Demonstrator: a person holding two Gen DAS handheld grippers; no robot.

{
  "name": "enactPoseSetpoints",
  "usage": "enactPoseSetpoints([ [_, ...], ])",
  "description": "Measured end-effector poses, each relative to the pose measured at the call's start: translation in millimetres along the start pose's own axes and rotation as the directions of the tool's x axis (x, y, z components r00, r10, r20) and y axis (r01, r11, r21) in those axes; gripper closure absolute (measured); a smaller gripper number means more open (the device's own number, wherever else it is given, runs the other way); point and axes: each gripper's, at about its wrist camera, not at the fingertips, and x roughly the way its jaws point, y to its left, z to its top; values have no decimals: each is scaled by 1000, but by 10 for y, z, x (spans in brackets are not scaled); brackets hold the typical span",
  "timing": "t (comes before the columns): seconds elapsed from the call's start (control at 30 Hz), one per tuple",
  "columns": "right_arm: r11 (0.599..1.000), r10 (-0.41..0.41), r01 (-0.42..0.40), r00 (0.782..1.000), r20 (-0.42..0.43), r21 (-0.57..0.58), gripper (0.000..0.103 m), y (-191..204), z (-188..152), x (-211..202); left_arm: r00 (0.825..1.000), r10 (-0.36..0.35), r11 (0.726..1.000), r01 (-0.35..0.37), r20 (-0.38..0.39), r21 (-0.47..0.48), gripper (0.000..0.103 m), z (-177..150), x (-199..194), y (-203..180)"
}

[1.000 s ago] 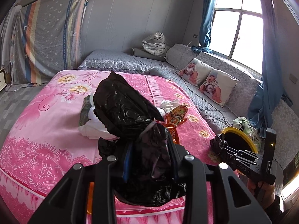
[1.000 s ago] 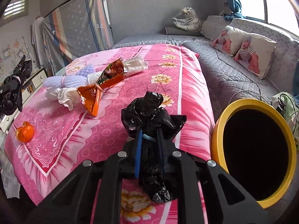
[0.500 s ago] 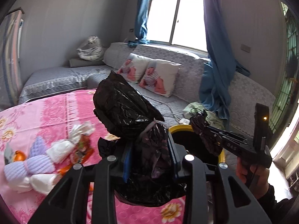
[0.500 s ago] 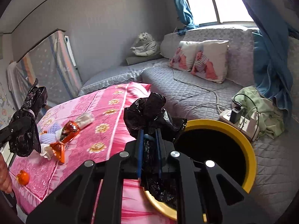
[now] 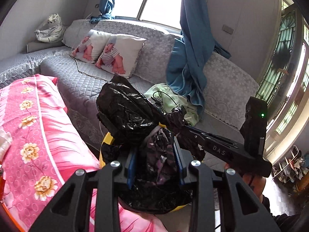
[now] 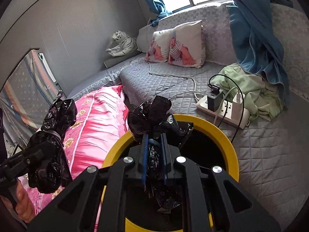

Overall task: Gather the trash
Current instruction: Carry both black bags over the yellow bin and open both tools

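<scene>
My left gripper (image 5: 156, 158) is shut on a large crumpled black trash bag (image 5: 125, 112), whose bulk bulges up and to the left of the fingers. Below it a strip of the yellow bin rim (image 5: 104, 145) shows. My right gripper (image 6: 154, 150) is shut on a smaller knotted black bag (image 6: 156, 112), held over the dark mouth of the yellow bin (image 6: 224, 137). In the left wrist view the right gripper (image 5: 181, 127) comes in from the right with its small bag. In the right wrist view the left hand's bag (image 6: 54, 121) hangs at the left, over the pink blanket.
The bin stands between the pink flowered blanket (image 6: 92, 119) and a grey quilted sofa (image 6: 270, 154). A power strip with chargers and cables (image 6: 222, 106) lies just behind the bin, beside a green cloth (image 6: 255, 90). Two pillows (image 6: 173, 44) and a blue curtain (image 5: 189, 58) lie farther back.
Both views have swung right, away from the pink bed with its litter and toward the yellow bin. Both bags stay gripped; the small one now hangs over the bin's mouth.
</scene>
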Motion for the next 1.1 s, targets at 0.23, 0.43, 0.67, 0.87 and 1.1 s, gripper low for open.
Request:
enactPoseSetpoints([
  [0.23,998,-11,15,998,-60,55,91,-223,-99,206,997,-13,1000,11,-77,-21,72,-73,466,-35],
  [0.43,997,-24,29,997,-76,68,91,-283,-142,261,994,-16,999,12,-104,-37,72,-124,581,-22],
  [0.67,996,-50,56,995,-90,63,87,-290,-110,264,997,12,995,-19,-74,-102,41,-101,531,67],
  [0.87,993,-95,100,993,-67,68,64,-317,-61,156,999,44,985,-47,-23,-166,27,-90,334,188],
  [1.1,993,-102,104,994,-26,59,64,-224,15,8,994,98,977,-85,58,-193,19,-26,-47,292],
])
